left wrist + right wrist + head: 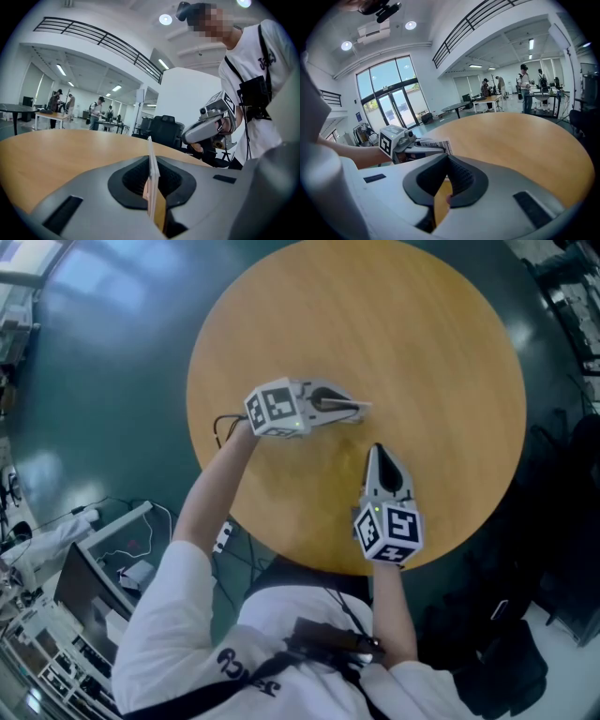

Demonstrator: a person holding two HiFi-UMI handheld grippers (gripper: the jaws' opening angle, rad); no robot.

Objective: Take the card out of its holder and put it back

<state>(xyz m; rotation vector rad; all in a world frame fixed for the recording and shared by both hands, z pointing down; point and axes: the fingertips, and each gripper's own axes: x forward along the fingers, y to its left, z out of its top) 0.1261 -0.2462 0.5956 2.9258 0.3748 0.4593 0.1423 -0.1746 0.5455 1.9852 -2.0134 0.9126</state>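
- Card is clamped edge-on between the 2 jaws of the left gripper, over the round wooden table.
- Seen from the right gripper view, the card shows a barcode print and sticks out past the tips of the left gripper.
- Right gripper has its 2 jaws pressed together, with nothing between them.
- It points toward the left gripper, near to it but apart.

surface: round wooden table; grain: light brown; beneath: dark green floor
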